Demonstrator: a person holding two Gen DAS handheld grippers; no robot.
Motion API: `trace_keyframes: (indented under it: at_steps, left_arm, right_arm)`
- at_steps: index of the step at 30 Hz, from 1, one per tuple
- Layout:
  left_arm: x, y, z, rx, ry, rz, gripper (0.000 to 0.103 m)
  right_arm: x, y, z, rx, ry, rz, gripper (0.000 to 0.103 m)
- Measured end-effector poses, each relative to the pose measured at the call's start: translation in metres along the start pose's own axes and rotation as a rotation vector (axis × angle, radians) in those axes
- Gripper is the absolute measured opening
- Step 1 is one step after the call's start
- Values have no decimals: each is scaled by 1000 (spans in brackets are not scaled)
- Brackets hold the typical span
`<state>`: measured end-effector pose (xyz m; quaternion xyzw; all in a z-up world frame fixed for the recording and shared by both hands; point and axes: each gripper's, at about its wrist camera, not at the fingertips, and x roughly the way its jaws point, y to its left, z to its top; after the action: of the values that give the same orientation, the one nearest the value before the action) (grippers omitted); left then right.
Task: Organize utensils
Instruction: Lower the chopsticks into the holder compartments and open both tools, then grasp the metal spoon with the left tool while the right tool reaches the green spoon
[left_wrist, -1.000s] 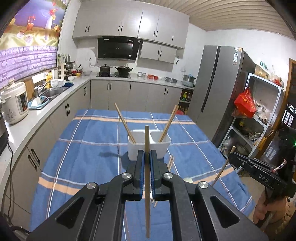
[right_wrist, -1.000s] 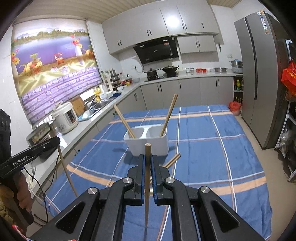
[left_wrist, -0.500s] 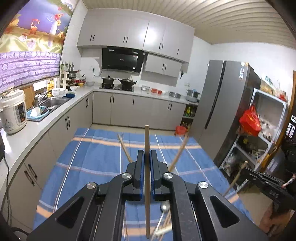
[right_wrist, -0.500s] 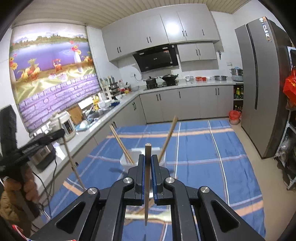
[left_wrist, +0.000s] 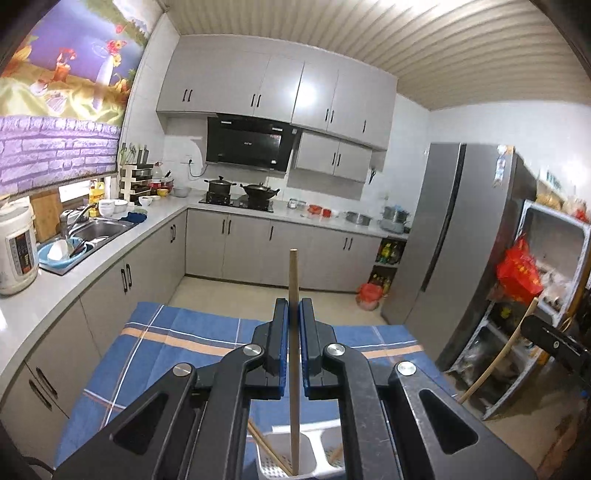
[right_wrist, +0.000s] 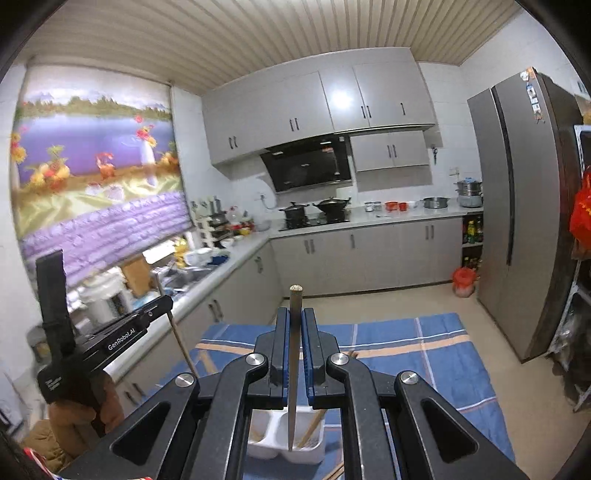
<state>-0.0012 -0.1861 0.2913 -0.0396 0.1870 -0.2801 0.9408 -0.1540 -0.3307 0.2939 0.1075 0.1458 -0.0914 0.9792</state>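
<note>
Two hand-held black grippers work above a white plastic two-compartment utensil holder (right_wrist: 286, 439), which stands on a table covered with a blue cloth striped in white and orange (right_wrist: 436, 354).

The left gripper (left_wrist: 293, 314) has its blue-padded jaws pressed together on a long, light wooden chopstick (left_wrist: 293, 332). The stick is held nearly upright, gripped around its middle, so that its lower end points straight down at the holder; that end sits at or just inside the holder's rim, beside another wooden chopstick leaning there (left_wrist: 267, 452). Whether the tip touches the bottom cannot be told.

The right gripper (right_wrist: 295, 325) is likewise clamped tight on a second wooden chopstick (right_wrist: 294, 369), also upright, its lower tip over the holder near the dividing wall. Two more chopsticks lean inside the holder (right_wrist: 314, 424).

Holding each stick vertical over the holder looks deliberate: a straight drop should let it slide into a compartment rather than catch on the rim. The risk, judged from here, is knocking the sticks already leaning inside.

Behind the holder lies a grey-cabinet kitchen (right_wrist: 362, 254).
</note>
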Motion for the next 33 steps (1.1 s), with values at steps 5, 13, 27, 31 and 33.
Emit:
trace_keyframes:
  at_steps: [5, 13, 27, 31, 33]
  left_arm:
    - [51, -4, -28, 29, 84, 23, 5]
    - [75, 5, -55, 4, 157, 35, 6]
    - [11, 3, -43, -12, 83, 28, 40]
    - [-22, 3, -47, -7, 66, 47, 43]
    - [-39, 5, -51, -16, 70, 53, 47]
  right_arm:
    - [51, -11, -21, 20, 82, -33, 6]
    - [91, -29, -55, 74, 214, -29, 7]
    - [80, -46, -66, 139, 249, -7, 32]
    - [63, -44, -69, 138, 242, -5, 34]
    - [52, -46, -73, 140, 240, -9, 41]
